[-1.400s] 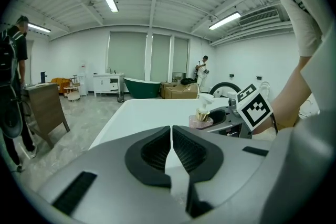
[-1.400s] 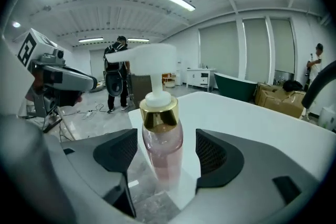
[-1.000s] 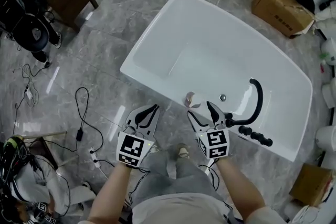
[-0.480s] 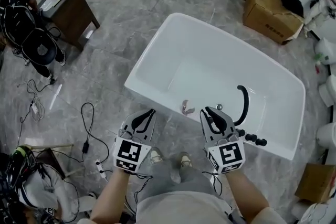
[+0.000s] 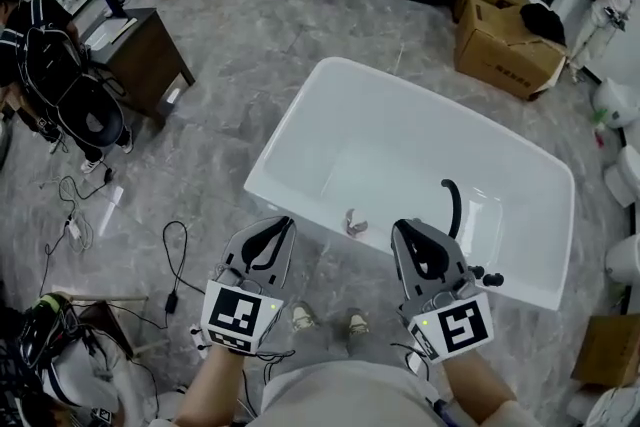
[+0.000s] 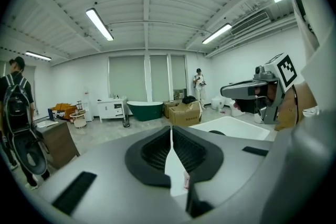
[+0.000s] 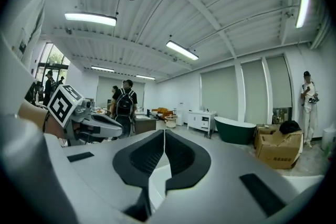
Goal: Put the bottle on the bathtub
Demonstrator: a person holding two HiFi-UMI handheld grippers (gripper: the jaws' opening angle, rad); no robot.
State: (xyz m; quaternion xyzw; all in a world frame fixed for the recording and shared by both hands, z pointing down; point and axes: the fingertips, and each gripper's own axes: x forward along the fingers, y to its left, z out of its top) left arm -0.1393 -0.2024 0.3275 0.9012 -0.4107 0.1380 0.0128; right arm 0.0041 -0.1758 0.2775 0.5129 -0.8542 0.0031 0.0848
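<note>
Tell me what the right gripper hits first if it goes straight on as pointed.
Probably nothing near: the right gripper, jaws shut, points about level, above the white bathtub. The way looks free to the far white cabinet, though depth is unclear.

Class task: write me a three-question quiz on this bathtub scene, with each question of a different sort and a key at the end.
1. True or false: the left tongs hold the bottle.
2. Multiple choice: the black faucet on the white bathtub stands nearest to A) the right tongs, B) the left tongs, C) the tub's far end.
3. Fill in: the jaws of both tongs are ___.
Key: 1 false; 2 A; 3 shut.
</note>
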